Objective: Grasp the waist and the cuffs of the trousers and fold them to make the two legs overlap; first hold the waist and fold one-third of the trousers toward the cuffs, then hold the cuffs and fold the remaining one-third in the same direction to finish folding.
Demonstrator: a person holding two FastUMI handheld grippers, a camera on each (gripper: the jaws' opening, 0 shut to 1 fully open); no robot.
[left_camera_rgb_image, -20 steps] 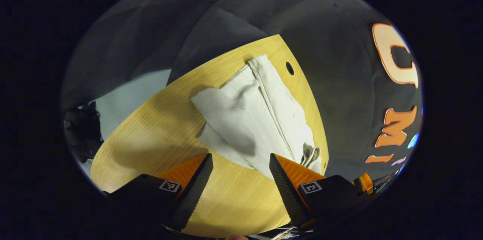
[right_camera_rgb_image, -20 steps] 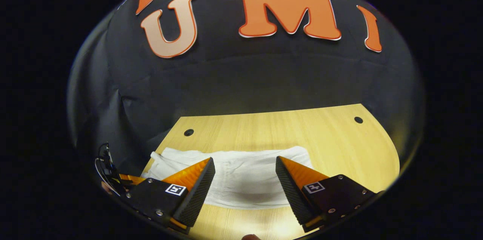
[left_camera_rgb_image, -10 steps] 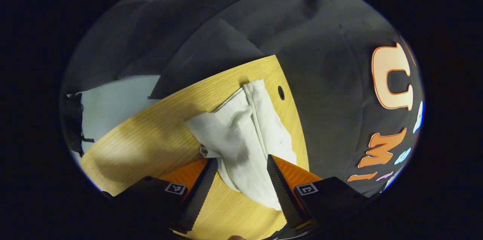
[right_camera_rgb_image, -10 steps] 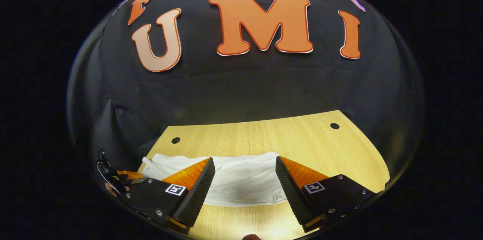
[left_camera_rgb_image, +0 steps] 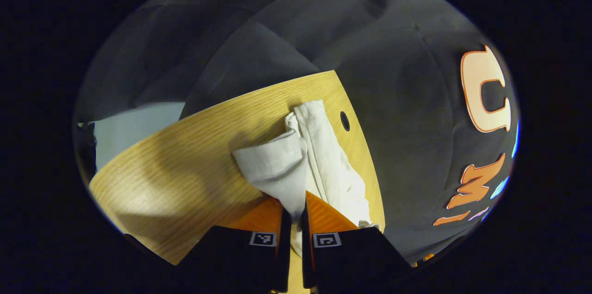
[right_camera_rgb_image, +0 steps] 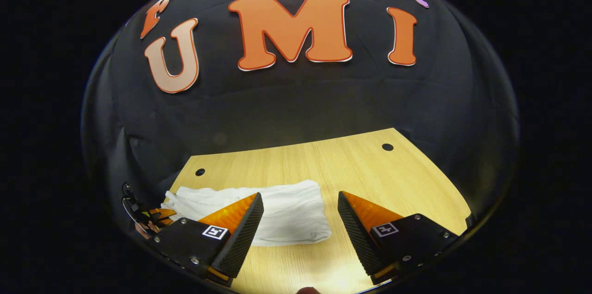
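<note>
Clearly the soft white cloth trousers (left_camera_rgb_image: 300,155) were limp and light; the left tongs (left_camera_rgb_image: 295,220) pinched their near edge while the right tongs (right_camera_rgb_image: 300,220) gaped wide above the pale wooden surface (right_camera_rgb_image: 370,169).

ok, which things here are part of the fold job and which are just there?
In the job:
- white trousers, lying on the table
- left hand-held gripper, shut on a fold of the trousers
- right hand-held gripper, open above the table near the trousers

Just there:
- wooden table, with small round holes
- black cloth wall
</note>
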